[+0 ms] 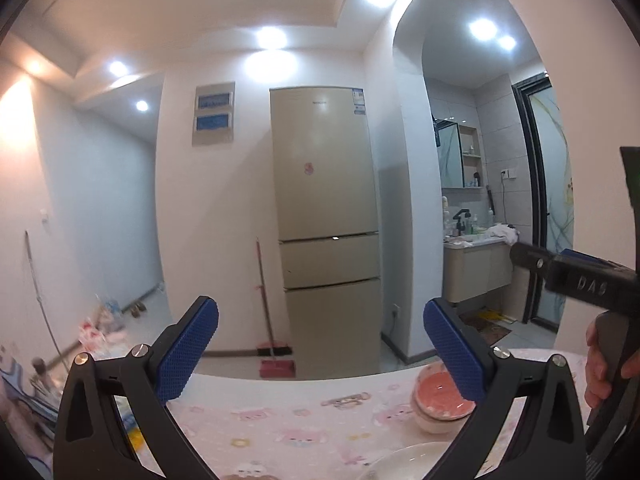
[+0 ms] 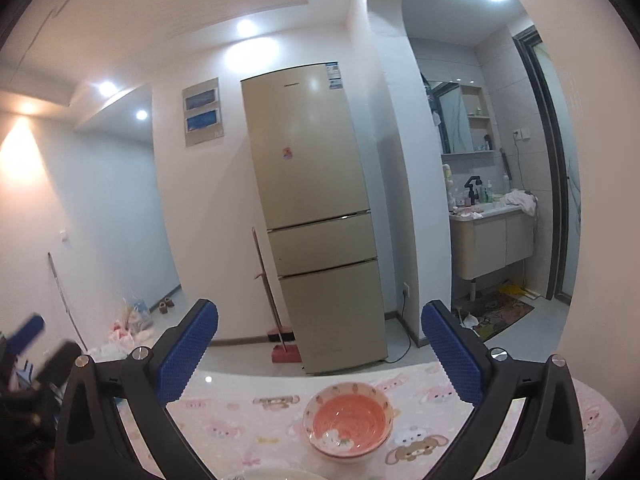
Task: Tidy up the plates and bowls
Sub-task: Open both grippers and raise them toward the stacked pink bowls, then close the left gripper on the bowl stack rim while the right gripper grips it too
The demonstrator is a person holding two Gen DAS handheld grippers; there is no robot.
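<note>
A stack of small bowls (image 2: 347,427) with a pink inside and cartoon rim stands on the table with a pink cartoon cloth (image 2: 248,416); it also shows in the left wrist view (image 1: 438,404), partly behind my right-hand finger. A white plate rim shows at the bottom edge (image 1: 408,462) and in the right wrist view (image 2: 272,474). My left gripper (image 1: 320,354) is open and empty, held above the table. My right gripper (image 2: 319,354) is open and empty, with the bowls below and between its fingers. The right gripper's body (image 1: 580,280) and the hand holding it show at the left view's right edge.
Beyond the table's far edge stand a beige fridge (image 2: 316,220), a broom with a red dustpan (image 2: 280,344) and bags on the floor (image 2: 128,324). A washbasin cabinet (image 2: 492,240) sits through the arch at right. Clutter lies at the left (image 1: 36,384).
</note>
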